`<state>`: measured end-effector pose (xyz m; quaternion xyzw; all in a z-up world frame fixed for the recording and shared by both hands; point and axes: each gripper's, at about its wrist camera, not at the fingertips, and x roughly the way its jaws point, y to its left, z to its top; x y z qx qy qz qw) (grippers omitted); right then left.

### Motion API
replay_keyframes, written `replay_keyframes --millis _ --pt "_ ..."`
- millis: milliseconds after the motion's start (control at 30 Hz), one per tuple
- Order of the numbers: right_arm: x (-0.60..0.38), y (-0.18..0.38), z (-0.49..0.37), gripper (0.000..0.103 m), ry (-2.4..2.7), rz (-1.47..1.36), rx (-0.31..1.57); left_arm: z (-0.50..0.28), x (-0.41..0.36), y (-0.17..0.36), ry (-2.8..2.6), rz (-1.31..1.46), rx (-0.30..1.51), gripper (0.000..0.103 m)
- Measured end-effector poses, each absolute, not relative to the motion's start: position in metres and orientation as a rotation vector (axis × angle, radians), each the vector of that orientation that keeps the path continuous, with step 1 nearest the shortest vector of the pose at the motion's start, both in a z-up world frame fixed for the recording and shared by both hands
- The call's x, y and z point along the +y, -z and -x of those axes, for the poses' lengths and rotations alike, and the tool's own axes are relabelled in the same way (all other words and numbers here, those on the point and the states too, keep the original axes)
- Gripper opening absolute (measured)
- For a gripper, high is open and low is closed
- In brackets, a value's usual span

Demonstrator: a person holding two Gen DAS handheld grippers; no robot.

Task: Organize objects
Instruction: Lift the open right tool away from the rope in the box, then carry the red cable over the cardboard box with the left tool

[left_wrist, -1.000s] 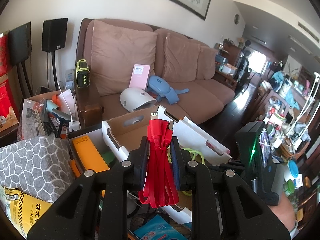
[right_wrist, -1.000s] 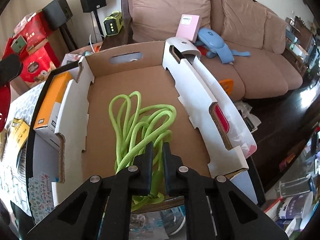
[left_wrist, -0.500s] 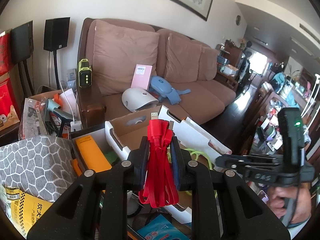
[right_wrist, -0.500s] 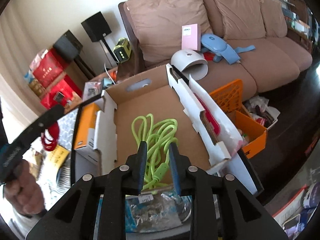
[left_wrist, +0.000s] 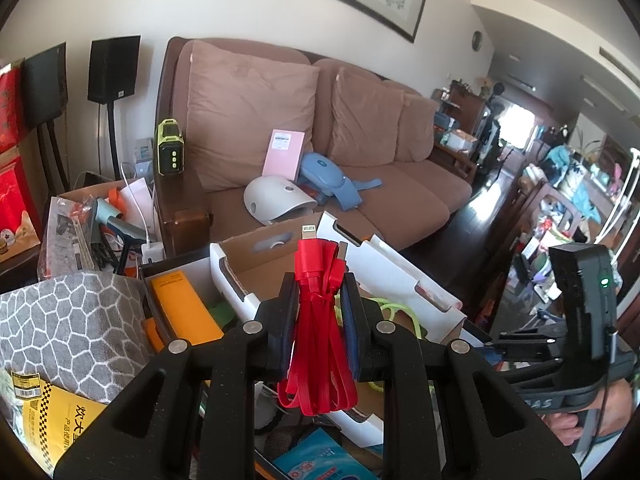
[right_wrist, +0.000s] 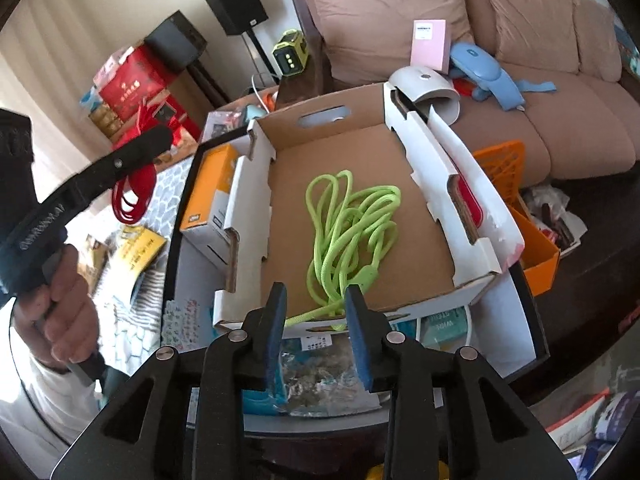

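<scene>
we note the cardboard tray (right_wrist: 360,216) filling mid-frame in the right wrist view, the green cord (right_wrist: 352,232) lying loose on its floor, long axis running up-frame. right gripper (right_wrist: 316,312) sits at the tray's near rim, jaws opening, nothing pinched. left gripper (left_wrist: 320,312) is clenched on the red cable (left_wrist: 320,320), hanging bundle upright; we judge the tray lies just beyond it, up-frame and right.
</scene>
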<state>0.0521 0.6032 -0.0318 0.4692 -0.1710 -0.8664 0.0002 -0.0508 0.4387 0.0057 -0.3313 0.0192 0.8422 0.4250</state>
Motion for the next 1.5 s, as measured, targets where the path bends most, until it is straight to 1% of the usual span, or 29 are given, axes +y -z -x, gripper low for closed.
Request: replay_keyframes --millis 167,200,233,267,367,400,433,667,900,967,1067,1233,1300,1367,1433,1500 --pt "0.59 0.043 -0.035 0.031 2.741 -1.57 -0.427 0.05 0.44 -0.004 -2.105 0.829 0.05 0.019" --pt "0.586 0.045 -0.032 0.028 2.748 -1.589 -0.391 0.049 0.44 -0.004 -2.107 0.829 0.05 0.019" --pt "0.584 0.047 -0.029 0.019 2.756 -1.602 -0.374 0.05 0.44 -0.003 -2.109 0.831 0.049 0.019" --pt "0.584 0.049 -0.027 0.015 2.761 -1.605 -0.38 0.05 0.44 -0.003 -2.11 0.832 0.048 0.019" --pt "0.591 0.051 -0.022 0.009 2.78 -1.561 -0.468 0.05 0.438 -0.003 -2.113 0.83 0.047 0.019" --pt "0.594 0.049 -0.022 0.006 2.79 -1.535 -0.5 0.05 0.437 -0.003 -2.113 0.828 0.047 0.019" --pt "0.598 0.046 -0.022 0.005 2.803 -1.495 -0.543 0.05 0.437 -0.004 -2.113 0.826 0.046 0.019" --pt "0.64 0.02 -0.046 0.005 3.028 -1.15 -0.839 0.055 0.432 -0.003 -2.117 0.834 0.033 0.019" --pt "0.655 0.021 -0.052 0.006 3.128 -1.223 -0.846 0.055 0.431 -0.001 -2.114 0.84 0.029 0.019" --pt "0.654 0.032 -0.045 0.008 3.055 -1.315 -0.831 0.054 0.431 -0.001 -2.109 0.838 0.029 0.019" --pt "0.646 0.047 -0.036 0.009 2.887 -1.358 -0.878 0.052 0.434 -0.001 -2.104 0.837 0.033 0.019" --pt "0.627 0.052 -0.029 0.011 2.857 -1.463 -0.746 0.05 0.437 0.0 -2.1 0.84 0.035 0.019" --pt "0.627 0.049 -0.029 0.012 2.881 -1.46 -0.734 0.048 0.439 0.001 -2.097 0.838 0.043 0.019" --pt "0.627 0.042 -0.031 0.016 2.941 -1.443 -0.695 0.047 0.442 0.0 -2.091 0.834 0.05 0.019" --pt "0.629 0.037 -0.035 0.023 3.009 -1.462 -0.643 0.046 0.444 -0.001 -2.084 0.833 0.054 0.019" --pt "0.631 0.034 -0.038 0.024 3.044 -1.474 -0.615 0.045 0.447 -0.002 -2.068 0.837 0.048 0.019"
